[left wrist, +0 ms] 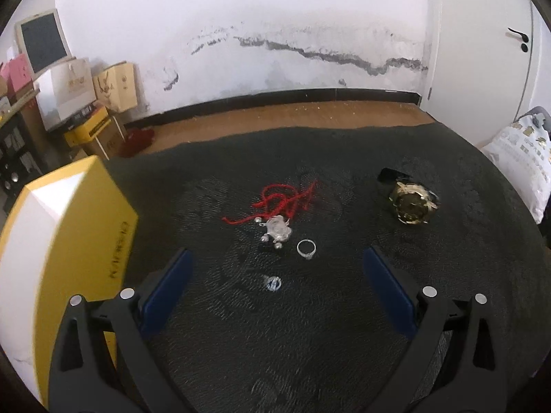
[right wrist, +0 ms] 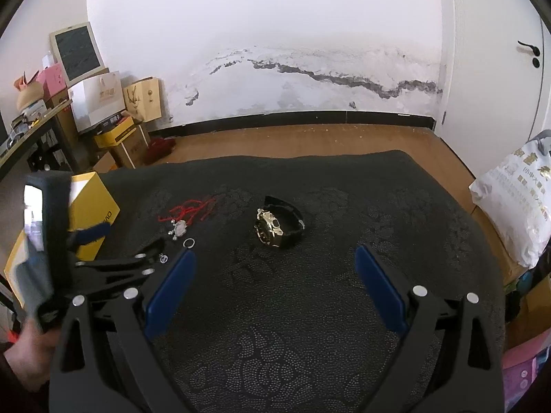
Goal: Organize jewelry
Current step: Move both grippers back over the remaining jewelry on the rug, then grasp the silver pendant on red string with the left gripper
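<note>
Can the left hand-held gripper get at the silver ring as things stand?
Probably yes. The left hand-held gripper is open, and the ring lies flat on the dark cloth just ahead between its fingers. Only the silver pendant sits close beside it.

Worktop cover [left wrist: 344, 327]: dark cloth, matt, rough dotted texture.
Ring [left wrist: 306, 248] and pendant [left wrist: 276, 230]: bright silvery metal, shiny.
Cord [left wrist: 286, 199]: red twisted thread, matt.
Watch [left wrist: 411, 204]: gold-toned metal case, glossy; strap black, matt.
Box [left wrist: 72, 227] at left edge: yellow and white card, smooth, glossy.
Left hand-held gripper [left wrist: 275, 275]: black matt plastic, blue pads [left wrist: 165, 296].
</note>
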A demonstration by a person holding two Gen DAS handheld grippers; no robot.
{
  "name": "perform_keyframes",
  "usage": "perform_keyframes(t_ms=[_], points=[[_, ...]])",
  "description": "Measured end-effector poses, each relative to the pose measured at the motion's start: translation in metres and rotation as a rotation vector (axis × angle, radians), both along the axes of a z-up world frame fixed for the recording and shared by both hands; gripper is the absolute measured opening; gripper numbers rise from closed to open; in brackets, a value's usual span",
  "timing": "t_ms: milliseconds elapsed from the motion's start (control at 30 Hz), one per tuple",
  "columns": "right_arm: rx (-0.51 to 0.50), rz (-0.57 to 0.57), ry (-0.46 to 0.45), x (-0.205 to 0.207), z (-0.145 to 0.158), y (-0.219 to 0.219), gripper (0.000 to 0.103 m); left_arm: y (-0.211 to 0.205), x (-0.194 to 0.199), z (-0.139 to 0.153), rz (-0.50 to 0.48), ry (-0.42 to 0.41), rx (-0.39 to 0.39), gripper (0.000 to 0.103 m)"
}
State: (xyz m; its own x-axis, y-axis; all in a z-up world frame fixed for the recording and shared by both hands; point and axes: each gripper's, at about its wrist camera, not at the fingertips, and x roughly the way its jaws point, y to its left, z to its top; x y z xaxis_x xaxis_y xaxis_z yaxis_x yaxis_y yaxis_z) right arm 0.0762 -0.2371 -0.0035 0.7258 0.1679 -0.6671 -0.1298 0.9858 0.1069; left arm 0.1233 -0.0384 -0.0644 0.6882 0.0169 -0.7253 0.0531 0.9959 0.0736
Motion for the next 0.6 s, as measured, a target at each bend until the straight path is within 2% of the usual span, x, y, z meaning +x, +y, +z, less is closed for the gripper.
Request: perform_keyframes(t_ms=[100, 267, 500, 600], points=[[-0.004, 0.004, -0.002, 0.000, -0.001, -0.001, 0.091, -0.002, 0.020, -0.015, 0.017, 0.011, -0.009, 0.096], [0.001, 0.013, 0.004, 0.002, -0.003, -0.003, 0.091, 0.000, 0.054, -0.050, 0.053, 0.091, -0.026, 0.096], [0.021, 0.020, 0.017, 0.007, -0.005, -0.009, 0.091, 0.003, 0.078, -0.070, 0.111, 0.136, -0.032, 0.096], [0.027, 0.022, 0.024, 0.009, -0.007, -0.011, 0.091, 0.003, 0.082, -0.072, 0.128, 0.124, -0.049, 0.096]])
